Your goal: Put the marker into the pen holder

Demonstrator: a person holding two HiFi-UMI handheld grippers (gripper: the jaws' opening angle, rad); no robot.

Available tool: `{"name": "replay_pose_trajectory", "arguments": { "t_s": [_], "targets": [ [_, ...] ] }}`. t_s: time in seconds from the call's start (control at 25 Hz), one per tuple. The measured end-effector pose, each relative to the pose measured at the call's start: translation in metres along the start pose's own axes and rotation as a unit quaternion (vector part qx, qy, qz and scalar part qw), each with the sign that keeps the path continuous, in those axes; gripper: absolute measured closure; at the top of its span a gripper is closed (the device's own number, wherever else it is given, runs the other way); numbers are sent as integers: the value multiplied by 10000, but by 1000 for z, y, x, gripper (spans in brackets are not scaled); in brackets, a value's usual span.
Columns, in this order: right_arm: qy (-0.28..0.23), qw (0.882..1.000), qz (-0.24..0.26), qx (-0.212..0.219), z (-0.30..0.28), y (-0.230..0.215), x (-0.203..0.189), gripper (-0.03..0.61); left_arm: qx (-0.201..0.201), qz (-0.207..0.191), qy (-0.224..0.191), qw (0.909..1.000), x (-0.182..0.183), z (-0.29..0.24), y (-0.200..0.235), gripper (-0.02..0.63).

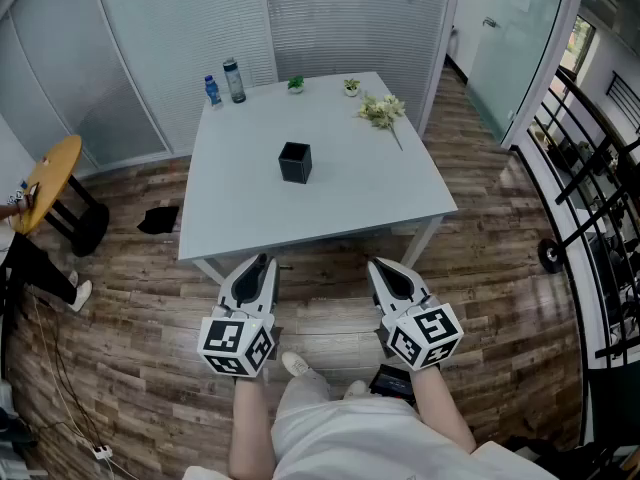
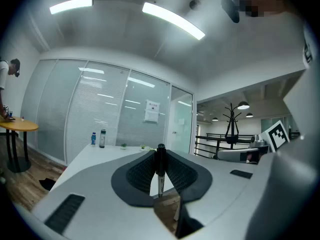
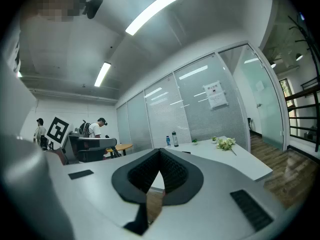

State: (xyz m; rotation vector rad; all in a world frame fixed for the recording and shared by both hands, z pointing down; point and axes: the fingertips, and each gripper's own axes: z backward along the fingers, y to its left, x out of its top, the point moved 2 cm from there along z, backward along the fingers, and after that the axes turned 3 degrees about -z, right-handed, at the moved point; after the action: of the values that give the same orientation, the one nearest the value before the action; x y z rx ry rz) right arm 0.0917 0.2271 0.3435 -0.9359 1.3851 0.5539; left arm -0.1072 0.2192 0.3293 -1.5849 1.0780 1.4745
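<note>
Marker (image 2: 160, 173): in the left gripper view it stood upright, dark cap uppermost, pinched between the two black ribbed pads (image 2: 141, 170) of the left gripper (image 2: 160, 155), whose jaws were closed on its barrel near their tips. Beyond the jaws lay a white table (image 2: 95, 156) with two bottles (image 2: 102, 138) at its far edge, against a glass partition. Right gripper view: the right gripper (image 3: 160, 154) had its jaws pressed together, pad against pad at the tips; the same table showed behind them with a bunch of pale flowers (image 3: 226, 143) on it, and two persons (image 3: 100, 126) stood at the far left of the room. Head view: both grippers were held low and side by side over the wooden floor (image 1: 130, 318), just short of the table's near edge, jaws pointing toward it. The pen holder (image 1: 295, 162), a black square cup, stood upright near the middle of the tabletop, well apart from both grippers. The marker itself was too small to make out in this view. A round yellow side table (image 1: 45, 180) stood off to the left.
</note>
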Motion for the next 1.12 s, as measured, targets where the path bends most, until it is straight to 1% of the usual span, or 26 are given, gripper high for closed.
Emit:
{"name": "replay_pose_trajectory", "arguments": {
  "t_s": [0.4, 0.56, 0.6, 0.68, 0.76, 0.96, 1.12],
  "targets": [
    [66, 9999, 79, -42, 3, -9, -2, 563, 39, -37, 78, 10000, -3, -2, -6, 548],
    [-6, 10000, 50, -71, 3, -13, -4, 561, 63, -43, 100, 9999, -5, -2, -7, 548],
    [3, 10000, 77, -55, 3, -13, -4, 555, 75, -43, 103, 9999, -5, -2, -7, 548],
    [41, 9999, 151, -31, 4, -13, -4, 522, 105, -39, 100, 9999, -5, -2, -7, 548],
    [38, 9998, 174, -37, 6, -15, -4, 522, 134, -33, 87, 9999, -4, -2, -7, 548],
    [7, 9996, 194, -185, 6, -31, -5, 530, 150, 17, 75, 9999, -6, -11, -7, 548],
    [38, 9997, 147, -209, -10, -49, -5, 534, 188, 68, 98, 9998, -9, -31, 4, 548]
  ]
}}
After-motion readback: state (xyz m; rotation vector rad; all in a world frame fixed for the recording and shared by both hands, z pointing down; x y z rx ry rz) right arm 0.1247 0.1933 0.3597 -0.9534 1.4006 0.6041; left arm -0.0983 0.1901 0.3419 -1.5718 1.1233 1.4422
